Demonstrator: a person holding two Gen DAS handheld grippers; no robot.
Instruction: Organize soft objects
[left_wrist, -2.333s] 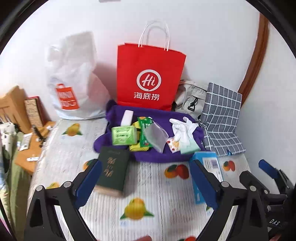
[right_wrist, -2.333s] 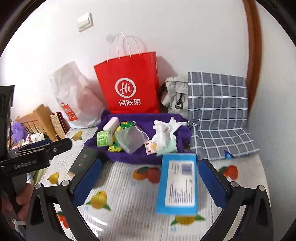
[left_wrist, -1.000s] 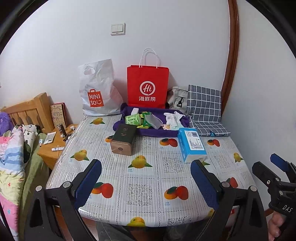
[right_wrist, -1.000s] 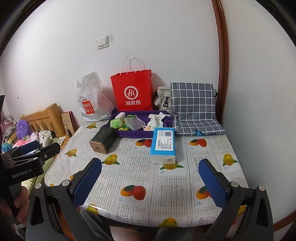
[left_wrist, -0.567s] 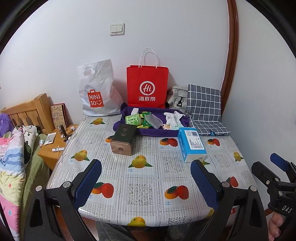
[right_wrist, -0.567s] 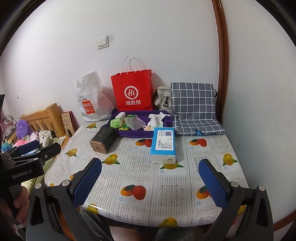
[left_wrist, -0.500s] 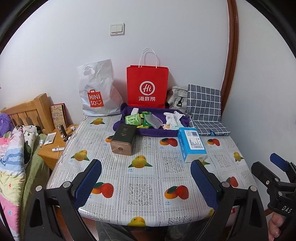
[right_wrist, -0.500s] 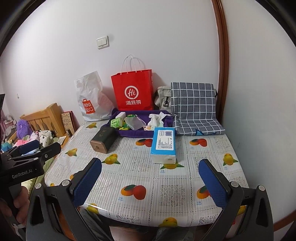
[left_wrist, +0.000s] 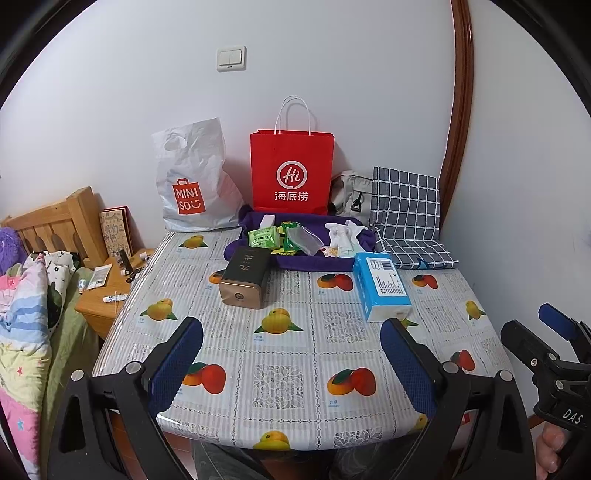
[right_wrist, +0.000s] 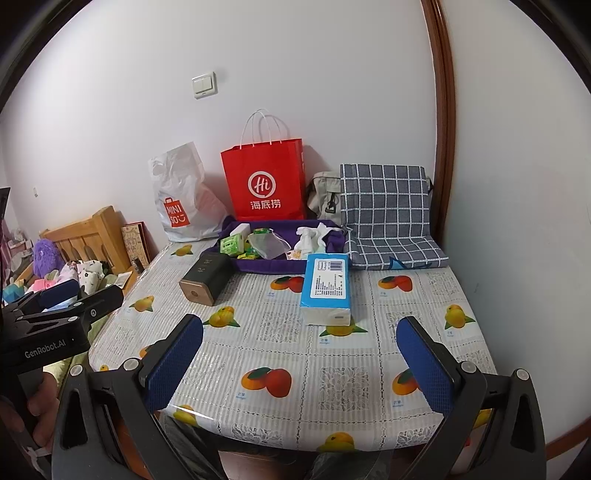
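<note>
- The left gripper (left_wrist: 291, 360) is hovering over the near edge of the table (left_wrist: 288, 373), its blue pads (left_wrist: 177, 360) spread wide with nothing between them.
- The right gripper (right_wrist: 299, 363) is hanging at the same near edge, its fingers also parted and holding nothing.
- The soft things are sitting at the back: white gloves (right_wrist: 314, 236), a clear pouch (right_wrist: 267, 243), green packets (right_wrist: 232, 244) and a white block (right_wrist: 242, 229) are lying together on the purple cloth tray (right_wrist: 258, 266), just in front of the red paper bag (right_wrist: 266, 184).
- A blue tissue pack (right_wrist: 327, 290) is lying flat on the tablecloth, its far end just beside the tray's front rim.
- A dark tin (right_wrist: 207, 278) is lying on its side just beside the tray's left front corner.
- This layout is fitting either a sort under way, with the pack waiting its turn, or a finished one with both tools drawn back.
- If the tissue pack is being taken, gripping it across its short width near the middle looks wisest, since the wrapper will likely dent and slip.
- Squeezing lightly and lifting level should be keeping the pack from sagging.
</note>
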